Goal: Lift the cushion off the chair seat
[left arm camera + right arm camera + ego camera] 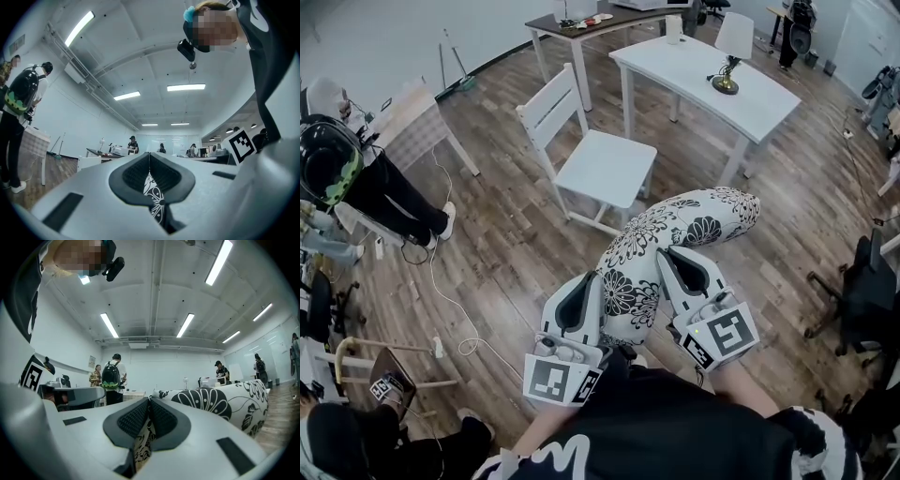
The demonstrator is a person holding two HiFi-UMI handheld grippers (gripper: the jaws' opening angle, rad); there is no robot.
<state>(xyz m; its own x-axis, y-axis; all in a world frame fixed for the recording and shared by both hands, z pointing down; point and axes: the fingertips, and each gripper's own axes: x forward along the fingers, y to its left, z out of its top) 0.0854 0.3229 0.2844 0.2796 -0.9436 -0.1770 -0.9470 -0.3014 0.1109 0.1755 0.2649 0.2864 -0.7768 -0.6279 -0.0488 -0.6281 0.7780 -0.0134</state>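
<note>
The cushion (680,234) is seen as a long, plump white pad printed with large black flowers and leaf scrolls. It is bent in the middle, with its far end turned to the right and its near end hanging between the two grippers. It is held in the air on the near side of the white chair (600,164), apart from the seat, above the wood floor (516,244).

A fold of the printed cloth is pinched between the closed jaws of the left gripper (593,278) at the cushion's left edge. Another fold is clamped in the same way by the right gripper (666,253) at its right edge.

The chair's flat seat is shown just beyond the cushion's far end. A white table (769,108) with a lamp (732,47) stands farther off to the right. Bare floor is left between the chair and a person with a backpack (328,159) at the left, crossed only by a white cable (441,281). A black office chair (867,295) is placed at the right edge, well apart from the cushion.
</note>
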